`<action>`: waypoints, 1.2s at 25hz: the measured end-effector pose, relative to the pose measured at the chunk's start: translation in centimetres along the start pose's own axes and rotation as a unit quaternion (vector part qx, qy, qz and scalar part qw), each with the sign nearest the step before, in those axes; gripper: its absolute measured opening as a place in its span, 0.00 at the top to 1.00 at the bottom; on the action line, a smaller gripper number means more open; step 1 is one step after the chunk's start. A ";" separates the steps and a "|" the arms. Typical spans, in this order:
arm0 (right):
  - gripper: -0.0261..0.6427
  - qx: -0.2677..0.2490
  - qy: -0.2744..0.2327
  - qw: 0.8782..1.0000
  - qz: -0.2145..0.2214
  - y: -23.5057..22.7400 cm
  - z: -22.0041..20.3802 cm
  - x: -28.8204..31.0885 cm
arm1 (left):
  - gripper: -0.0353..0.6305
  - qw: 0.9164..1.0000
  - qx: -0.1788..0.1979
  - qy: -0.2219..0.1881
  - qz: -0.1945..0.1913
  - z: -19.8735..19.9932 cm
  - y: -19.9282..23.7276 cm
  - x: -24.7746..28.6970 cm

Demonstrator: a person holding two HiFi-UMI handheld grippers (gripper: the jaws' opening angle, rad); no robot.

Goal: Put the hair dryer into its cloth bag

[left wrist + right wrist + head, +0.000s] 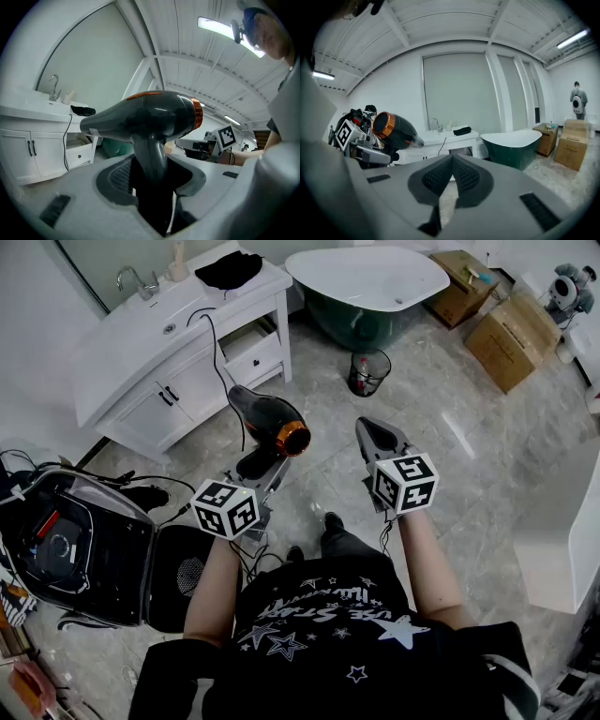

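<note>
A black hair dryer [267, 420] with an orange ring at its back is held upright in the air, its handle between the jaws of my left gripper [260, 465]. In the left gripper view the handle [150, 157] stands pinched between the pads and the barrel [145, 117] points left. Its cord [214, 343] runs up to the white vanity [141, 343]. The black cloth bag [228, 270] lies on the vanity top, far from both grippers. My right gripper [379, 438] hovers to the right of the dryer, shut and empty; its pads [465, 176] touch.
A green bathtub [370, 287] stands at the back, with a wire bin [367, 372] in front of it. Cardboard boxes [511, 338] sit at the back right. An open black case [84, 549] with cables lies on the floor at the left.
</note>
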State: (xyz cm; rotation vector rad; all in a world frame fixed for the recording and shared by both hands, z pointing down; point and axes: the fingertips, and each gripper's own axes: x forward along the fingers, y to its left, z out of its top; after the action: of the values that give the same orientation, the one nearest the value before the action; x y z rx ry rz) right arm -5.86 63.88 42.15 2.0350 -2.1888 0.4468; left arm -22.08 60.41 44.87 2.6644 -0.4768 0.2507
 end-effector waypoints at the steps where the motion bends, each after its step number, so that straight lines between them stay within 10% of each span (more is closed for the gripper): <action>1: 0.95 -0.001 0.000 1.000 0.001 0.0 -0.3 -0.2 | 0.67 1.000 -0.004 -0.002 0.000 -0.3 0.0 -0.1; 30: 0.95 0.034 0.020 0.999 0.026 -1.2 -1.1 11.8 | 0.67 0.999 -0.021 0.027 -0.012 1.8 9.4 2.8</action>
State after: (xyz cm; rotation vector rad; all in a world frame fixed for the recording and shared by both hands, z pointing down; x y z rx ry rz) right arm -5.85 52.86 46.76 1.9881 -2.2369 0.5714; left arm -22.76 50.79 47.41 2.6145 -0.4274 0.3012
